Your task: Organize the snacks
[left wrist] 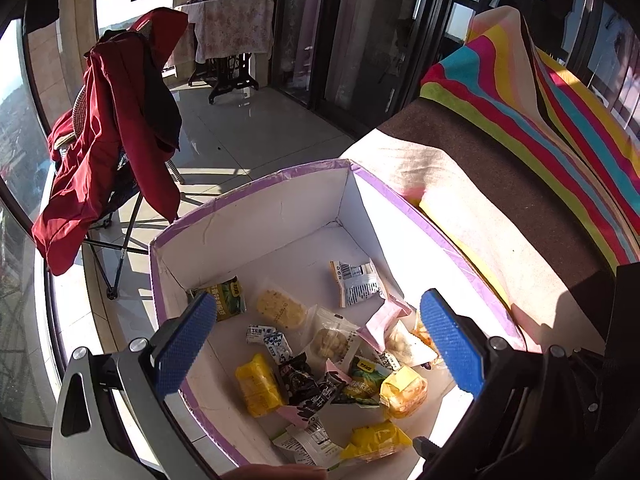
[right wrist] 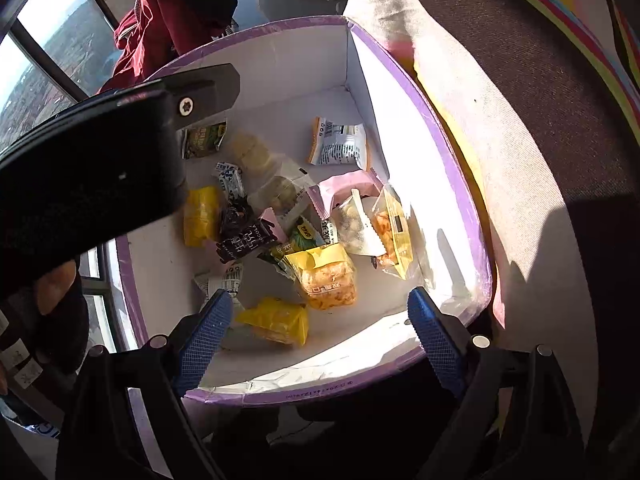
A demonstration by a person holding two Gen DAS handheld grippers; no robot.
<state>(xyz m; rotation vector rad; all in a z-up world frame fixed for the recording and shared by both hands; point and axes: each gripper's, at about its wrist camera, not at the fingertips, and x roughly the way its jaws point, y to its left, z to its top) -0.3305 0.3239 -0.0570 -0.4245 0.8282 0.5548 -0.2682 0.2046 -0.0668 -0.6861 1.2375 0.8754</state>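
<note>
In the right wrist view the left gripper's black body [right wrist: 92, 168] hid the box's [right wrist: 280, 56] left wall and part of a green packet [right wrist: 204, 140], and the packets' print was too small to read.

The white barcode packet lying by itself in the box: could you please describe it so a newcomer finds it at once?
Start at the purple-rimmed white box. Toward its far corner, apart from the central snack pile, lies the white packet. Only it shows an orange edge and black barcode print.
</note>
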